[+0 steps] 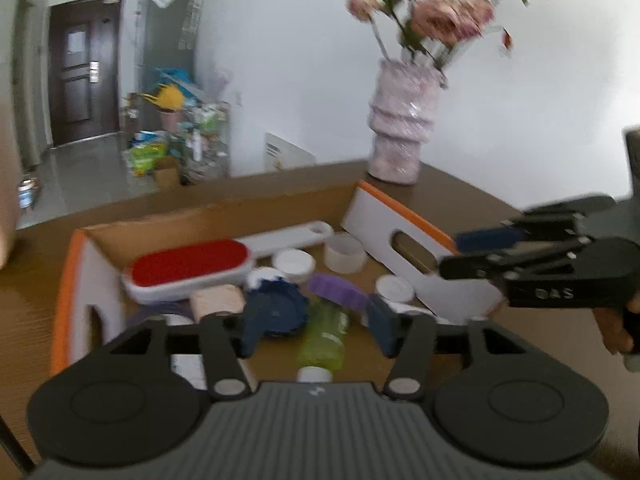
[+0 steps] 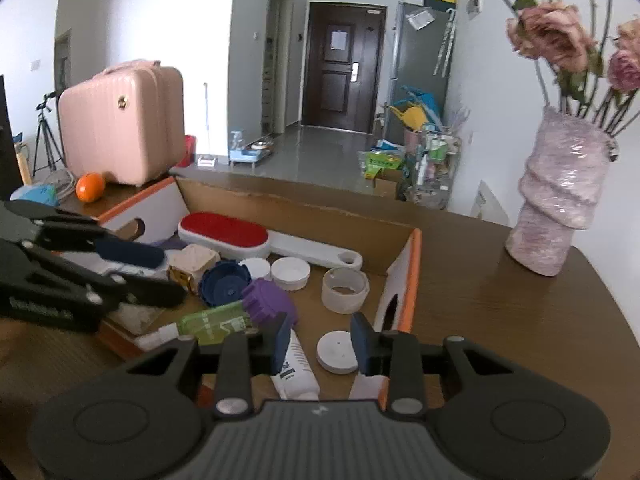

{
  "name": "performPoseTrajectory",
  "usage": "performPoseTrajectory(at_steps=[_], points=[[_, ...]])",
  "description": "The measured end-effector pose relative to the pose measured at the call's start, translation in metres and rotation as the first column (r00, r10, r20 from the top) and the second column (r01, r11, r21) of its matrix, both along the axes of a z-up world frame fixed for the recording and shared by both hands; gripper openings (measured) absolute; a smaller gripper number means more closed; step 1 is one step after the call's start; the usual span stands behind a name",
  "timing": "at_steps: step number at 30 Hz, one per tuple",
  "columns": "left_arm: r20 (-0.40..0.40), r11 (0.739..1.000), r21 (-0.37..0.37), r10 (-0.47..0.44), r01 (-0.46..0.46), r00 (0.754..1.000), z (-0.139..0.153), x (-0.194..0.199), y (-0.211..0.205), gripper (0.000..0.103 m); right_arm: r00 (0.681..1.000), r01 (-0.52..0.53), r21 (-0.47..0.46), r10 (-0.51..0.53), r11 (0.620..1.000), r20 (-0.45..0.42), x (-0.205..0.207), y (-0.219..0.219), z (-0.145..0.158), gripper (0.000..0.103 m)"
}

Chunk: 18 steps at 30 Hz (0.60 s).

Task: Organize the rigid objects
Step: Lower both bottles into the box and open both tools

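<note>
An open cardboard box point(image 1: 224, 216) point(image 2: 304, 212) with orange-edged flaps holds rigid items: a red-and-white lint brush point(image 1: 188, 268) point(image 2: 224, 232), a green bottle with a purple cap point(image 1: 326, 328) point(image 2: 216, 322), a dark blue lid point(image 1: 280, 308) point(image 2: 224, 286), white lids point(image 1: 294, 262) point(image 2: 290, 272), a white ring point(image 2: 345, 290) and a white tube point(image 2: 296, 368). My left gripper point(image 1: 316, 332) is open and empty above the box's near side. My right gripper point(image 2: 322, 346) is open and empty over the white tube and a white lid point(image 2: 336, 350).
A pink vase point(image 1: 400, 128) point(image 2: 560, 196) with dried flowers stands on the brown table point(image 2: 500, 300) right of the box. A pink suitcase point(image 2: 124, 124) and an orange point(image 2: 90, 187) sit at the far left. Beyond the table is an open floor with clutter.
</note>
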<state>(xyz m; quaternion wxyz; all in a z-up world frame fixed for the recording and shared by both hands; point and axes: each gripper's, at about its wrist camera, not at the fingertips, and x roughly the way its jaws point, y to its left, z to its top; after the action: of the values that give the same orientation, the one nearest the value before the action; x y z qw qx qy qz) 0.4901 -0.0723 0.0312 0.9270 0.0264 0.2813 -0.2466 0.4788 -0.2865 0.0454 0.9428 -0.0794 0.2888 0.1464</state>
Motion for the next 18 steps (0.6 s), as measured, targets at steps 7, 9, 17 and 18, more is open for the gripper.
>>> performPoseTrajectory(at_steps=[7, 9, 17, 18], points=[[0.058, 0.987, -0.007, 0.159, -0.159, 0.986, 0.035, -0.04, 0.042, 0.084, 0.997, 0.039, 0.02, -0.04, 0.999, 0.07, -0.041, 0.0, 0.033, 0.056], [0.072, 0.984, -0.011, 0.176, -0.175, 0.982, 0.041, -0.057, 0.051, 0.085, 0.996, 0.039, 0.027, -0.041, 0.999, 0.083, -0.055, 0.002, 0.04, 0.058], [0.22, 0.946, -0.088, 0.325, -0.313, 0.92, 0.047, -0.129, 0.074, 0.103, 0.965, 0.122, 0.122, -0.146, 0.985, 0.219, -0.12, 0.013, 0.041, 0.09], [0.235, 0.943, -0.094, 0.333, -0.32, 0.913, 0.046, -0.136, 0.075, 0.103, 0.957, 0.129, 0.141, -0.161, 0.982, 0.241, -0.128, 0.013, 0.04, 0.09]])
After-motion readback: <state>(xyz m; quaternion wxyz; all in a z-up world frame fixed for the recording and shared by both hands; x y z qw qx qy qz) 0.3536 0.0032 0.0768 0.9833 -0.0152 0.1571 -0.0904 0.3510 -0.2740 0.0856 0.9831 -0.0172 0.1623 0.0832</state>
